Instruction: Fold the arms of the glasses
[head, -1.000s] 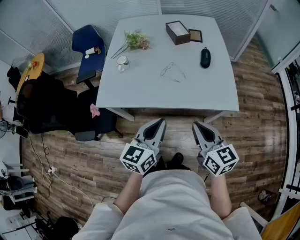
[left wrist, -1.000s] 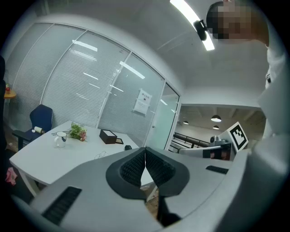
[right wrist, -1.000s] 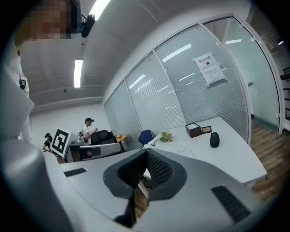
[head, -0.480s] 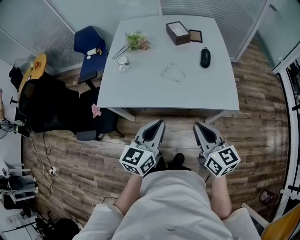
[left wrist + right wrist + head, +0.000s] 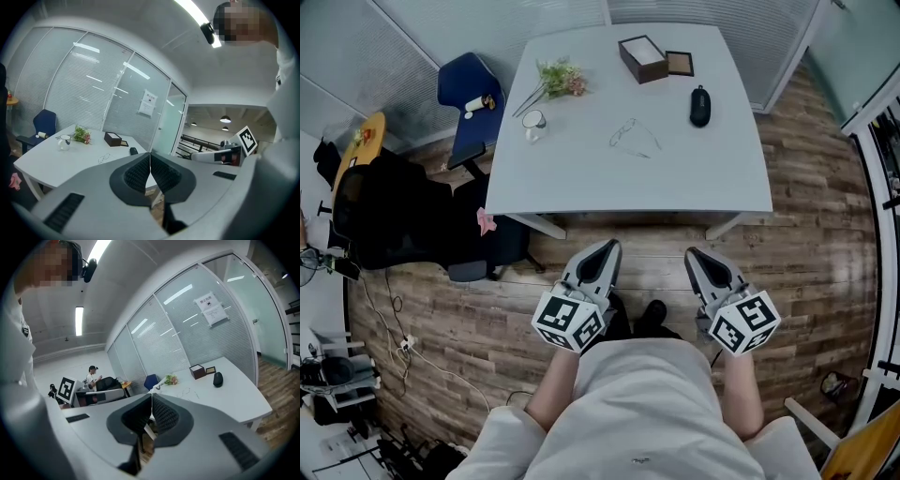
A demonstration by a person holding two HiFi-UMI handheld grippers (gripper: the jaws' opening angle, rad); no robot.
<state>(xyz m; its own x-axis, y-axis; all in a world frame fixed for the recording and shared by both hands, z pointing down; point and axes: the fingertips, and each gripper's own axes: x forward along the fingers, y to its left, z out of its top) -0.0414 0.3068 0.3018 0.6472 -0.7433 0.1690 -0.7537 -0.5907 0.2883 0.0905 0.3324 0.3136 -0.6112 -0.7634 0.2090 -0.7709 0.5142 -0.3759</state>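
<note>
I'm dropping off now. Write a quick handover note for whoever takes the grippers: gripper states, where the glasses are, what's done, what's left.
Left gripper: shut, empty, held short of the white table.
Right gripper: shut, empty, beside it.
Glasses: lying mid-table, untouched, arms look unfolded.
Done: nothing yet.
Left: step up to the table, fold both arms.

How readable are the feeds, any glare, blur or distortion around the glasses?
Head view: even light, sharp, no glare on the table; the glasses show only as a thin faint outline; edges bow from the wide lens. Left gripper view: heavy fisheye, dark corners, glasses tiny. Right gripper view: the same, with a bright ceiling lamp.
</note>
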